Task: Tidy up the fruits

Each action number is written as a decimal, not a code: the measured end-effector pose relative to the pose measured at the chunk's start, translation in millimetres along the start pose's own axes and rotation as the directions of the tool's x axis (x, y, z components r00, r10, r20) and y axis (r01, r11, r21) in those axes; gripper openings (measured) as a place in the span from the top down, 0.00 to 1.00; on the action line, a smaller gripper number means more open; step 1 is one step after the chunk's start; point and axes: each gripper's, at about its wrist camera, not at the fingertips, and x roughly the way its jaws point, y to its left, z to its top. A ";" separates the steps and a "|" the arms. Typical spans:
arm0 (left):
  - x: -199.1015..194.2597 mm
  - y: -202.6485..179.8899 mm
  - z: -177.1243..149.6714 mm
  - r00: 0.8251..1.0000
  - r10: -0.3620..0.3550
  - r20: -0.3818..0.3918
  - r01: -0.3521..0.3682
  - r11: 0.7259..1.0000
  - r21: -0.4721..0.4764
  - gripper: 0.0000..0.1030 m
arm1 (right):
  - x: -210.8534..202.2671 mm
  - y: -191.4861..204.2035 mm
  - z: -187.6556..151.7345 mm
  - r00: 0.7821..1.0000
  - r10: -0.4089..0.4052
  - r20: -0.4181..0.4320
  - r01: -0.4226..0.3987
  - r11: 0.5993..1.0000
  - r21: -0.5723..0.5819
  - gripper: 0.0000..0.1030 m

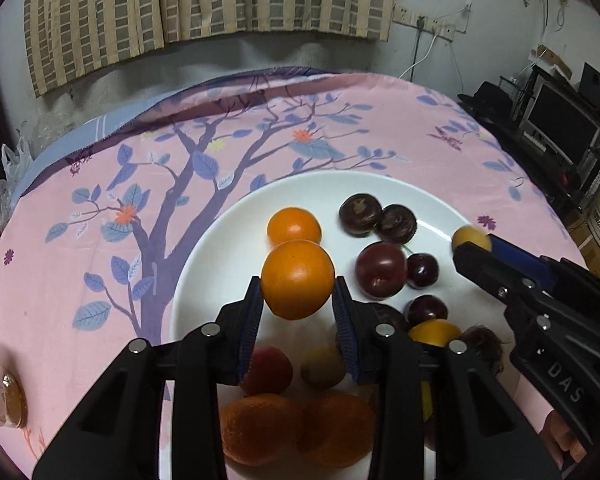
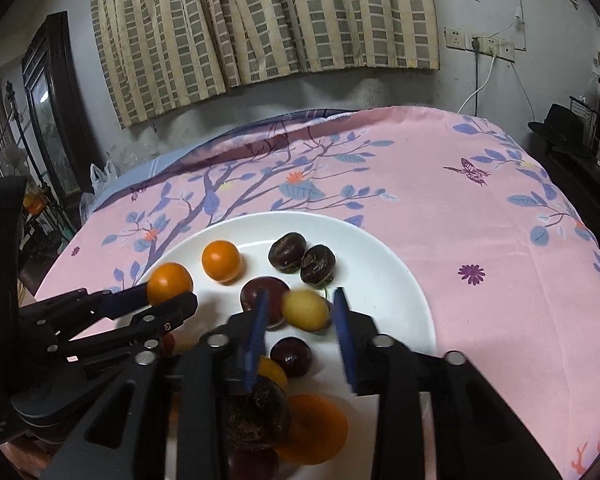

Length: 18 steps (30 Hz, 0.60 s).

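Observation:
A white plate (image 1: 204, 264) (image 2: 392, 280) on the pink cloth holds mixed fruit. My left gripper (image 1: 298, 298) is shut on an orange (image 1: 298, 278) and holds it above the plate; it also shows in the right wrist view (image 2: 170, 282). A second orange (image 1: 294, 225) (image 2: 222, 260) lies behind it. My right gripper (image 2: 302, 310) has a small yellow fruit (image 2: 305, 309) (image 1: 471, 238) between its fingers, with a gap beside the right finger (image 2: 344, 332). Two dark brown fruits (image 1: 376, 216) (image 2: 302, 258) and several dark red plums (image 1: 380, 269) (image 2: 290, 356) lie on the plate.
More oranges (image 1: 296, 428), a red fruit (image 1: 266, 370) and a yellowish fruit (image 1: 322, 366) lie at the plate's near side. A jar (image 1: 6, 396) stands at the left table edge. A curtain and wall lie behind; shelves with a monitor (image 1: 560, 128) stand right.

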 end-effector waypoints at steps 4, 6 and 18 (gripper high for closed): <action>-31.7 -2.9 -0.9 0.986 0.139 0.097 -0.140 0.990 0.002 0.19 | -25.3 6.8 1.2 1.000 -0.011 0.022 0.011 1.000 -0.019 0.49; -53.0 -1.6 -0.7 0.974 0.175 0.141 -0.178 0.984 0.008 0.14 | -45.1 7.5 0.6 0.999 -0.019 0.047 0.020 1.000 -0.013 0.18; -126.5 17.1 -106.7 0.984 0.095 0.153 -0.101 0.994 0.034 0.05 | -112.4 17.1 -108.0 0.996 -0.063 0.064 0.066 0.997 -0.043 0.04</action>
